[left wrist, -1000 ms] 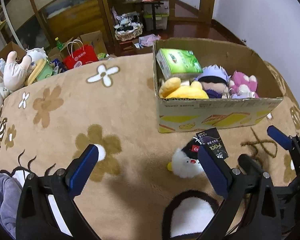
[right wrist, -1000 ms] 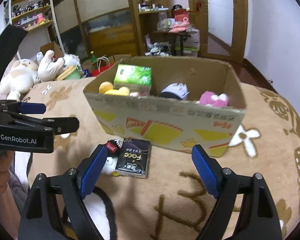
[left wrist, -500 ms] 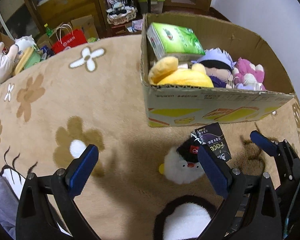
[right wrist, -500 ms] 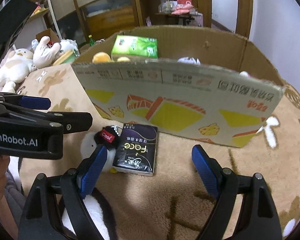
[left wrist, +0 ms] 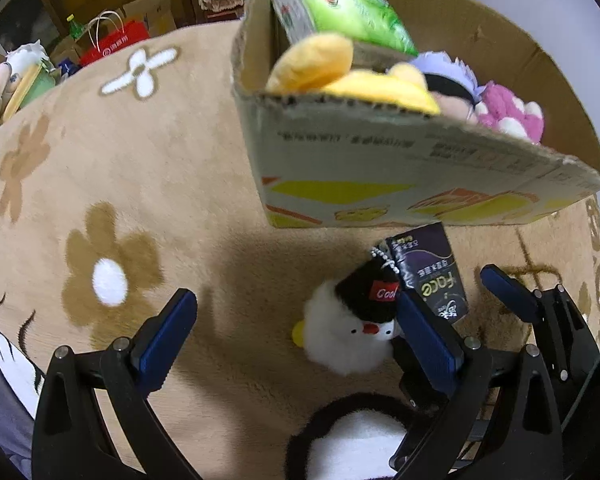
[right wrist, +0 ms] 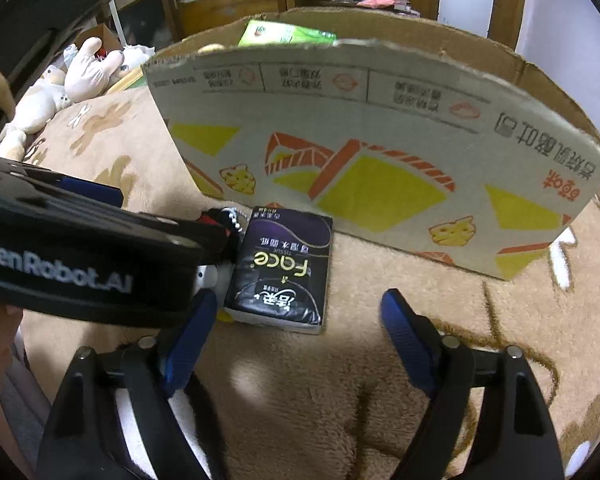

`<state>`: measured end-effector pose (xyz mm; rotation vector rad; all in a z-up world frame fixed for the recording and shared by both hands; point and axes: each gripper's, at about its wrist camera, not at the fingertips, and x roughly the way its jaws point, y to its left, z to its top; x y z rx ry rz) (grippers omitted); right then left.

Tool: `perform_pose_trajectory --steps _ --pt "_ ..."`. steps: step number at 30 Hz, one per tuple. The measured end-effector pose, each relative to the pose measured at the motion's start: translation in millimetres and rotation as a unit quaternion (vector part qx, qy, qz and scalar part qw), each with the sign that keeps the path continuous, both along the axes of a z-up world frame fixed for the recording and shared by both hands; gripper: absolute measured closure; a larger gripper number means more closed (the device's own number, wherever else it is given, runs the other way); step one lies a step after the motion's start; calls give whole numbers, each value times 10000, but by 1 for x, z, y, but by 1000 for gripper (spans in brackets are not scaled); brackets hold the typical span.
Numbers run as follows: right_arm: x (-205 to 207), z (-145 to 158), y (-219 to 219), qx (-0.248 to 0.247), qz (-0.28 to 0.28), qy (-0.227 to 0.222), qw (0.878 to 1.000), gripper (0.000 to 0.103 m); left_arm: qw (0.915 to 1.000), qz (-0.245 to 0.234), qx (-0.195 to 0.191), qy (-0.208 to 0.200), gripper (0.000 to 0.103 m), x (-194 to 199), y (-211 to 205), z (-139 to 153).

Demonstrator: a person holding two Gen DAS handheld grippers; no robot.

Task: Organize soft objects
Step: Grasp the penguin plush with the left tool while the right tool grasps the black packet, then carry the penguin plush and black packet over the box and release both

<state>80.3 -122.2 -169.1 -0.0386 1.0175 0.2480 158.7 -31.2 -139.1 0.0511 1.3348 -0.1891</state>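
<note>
- Left wrist view: your left tongs [left wrist: 296,330] are spread wide over the tan flowered rug [left wrist: 148,184], pinching nothing.
- A small white plush with a black cap [left wrist: 350,326] lies on the rug between the two fingers, up against the inner face of the right-hand finger [left wrist: 428,344].
- A dark tissue pack [left wrist: 432,272] lies just past that finger's tip, touching the plush's cap, just in front of the cardboard box [left wrist: 380,172].
- Beyond the tongs, the box holds a yellow plush [left wrist: 340,74], a green tissue pack [left wrist: 340,12], a purple-haired doll [left wrist: 448,80] and a pink plush [left wrist: 508,114].
- Right wrist view: your right tongs [right wrist: 296,330] are also spread, empty.
- The dark tissue pack [right wrist: 282,272] lies just ahead, nearer the left-hand finger [right wrist: 188,344], in front of the box wall [right wrist: 380,152].
- The left tool's body [right wrist: 80,264] crosses in from the left and hides most of the white plush.
</note>
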Motion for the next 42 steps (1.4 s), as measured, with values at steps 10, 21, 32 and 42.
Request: perform_pose_trajectory --steps 10,21,32,42 --pt "3 -9 10 28 74 141 9999 20 9997 -85 -135 189 11 -2 -6 -8" --pt "1 -9 0 241 110 336 9991 38 9970 -153 -604 468 38 -10 -12 -11" --pt "0 -6 -12 291 30 328 9990 41 9957 -302 -761 430 70 -10 -18 -11" --pt "0 -4 -14 323 67 279 9991 54 9974 -163 -677 168 71 -19 -10 15"
